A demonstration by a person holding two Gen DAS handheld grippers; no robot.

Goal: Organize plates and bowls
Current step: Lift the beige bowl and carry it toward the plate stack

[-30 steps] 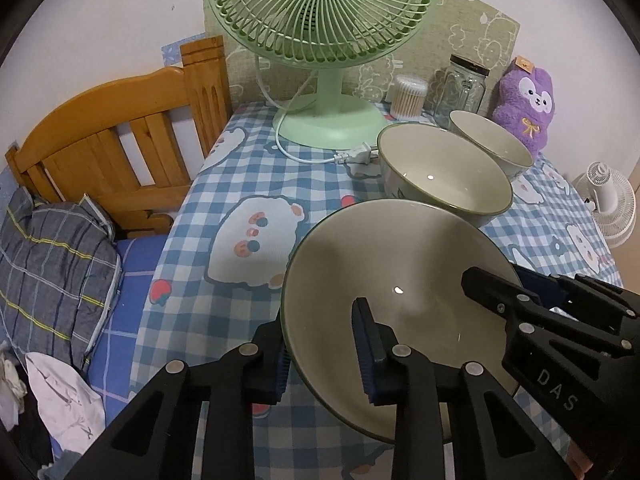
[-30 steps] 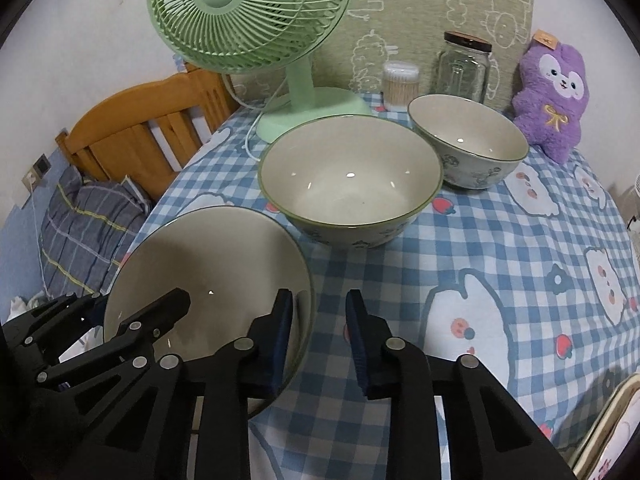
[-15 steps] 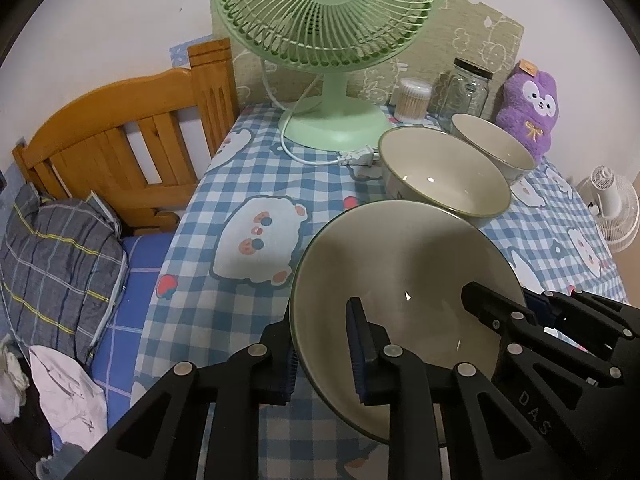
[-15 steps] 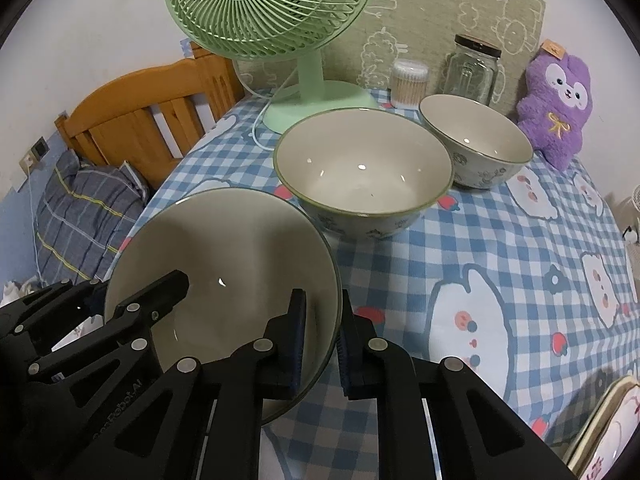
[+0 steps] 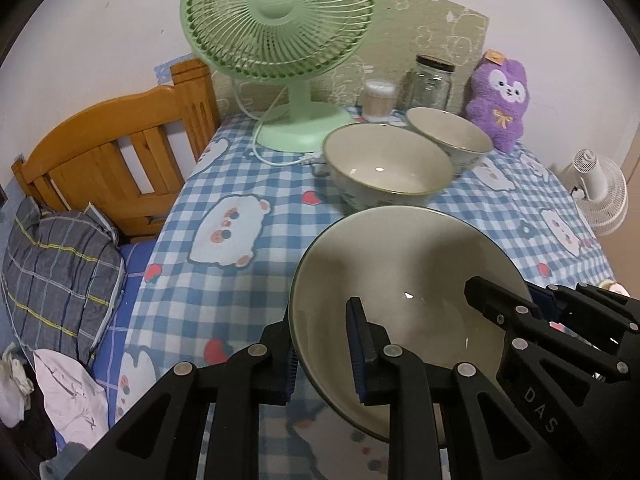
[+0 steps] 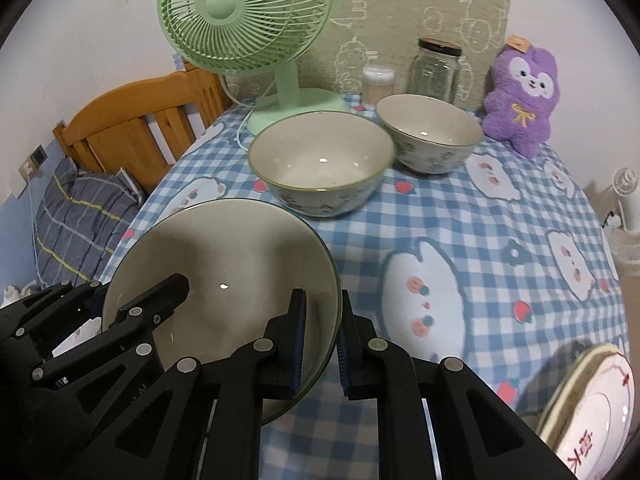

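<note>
A large cream bowl with a green rim (image 5: 404,280) (image 6: 224,264) is held above the near side of the table by both grippers. My left gripper (image 5: 322,350) is shut on its left rim. My right gripper (image 6: 322,346) is shut on its right rim. A second large bowl (image 5: 386,166) (image 6: 320,160) stands on the blue checked tablecloth behind it. A smaller bowl (image 5: 450,134) (image 6: 430,130) stands behind that one, to the right.
A green desk fan (image 5: 280,40) with a white cord, a glass jar (image 6: 434,70), a cotton swab tub (image 6: 378,86) and a purple plush (image 6: 524,96) line the back. Stacked plates (image 6: 592,408) sit at the right front edge. A wooden bed frame (image 5: 112,148) is left.
Both grippers have closed onto the near bowl's rim and raised it off the table, moving it slightly toward the second large bowl.
</note>
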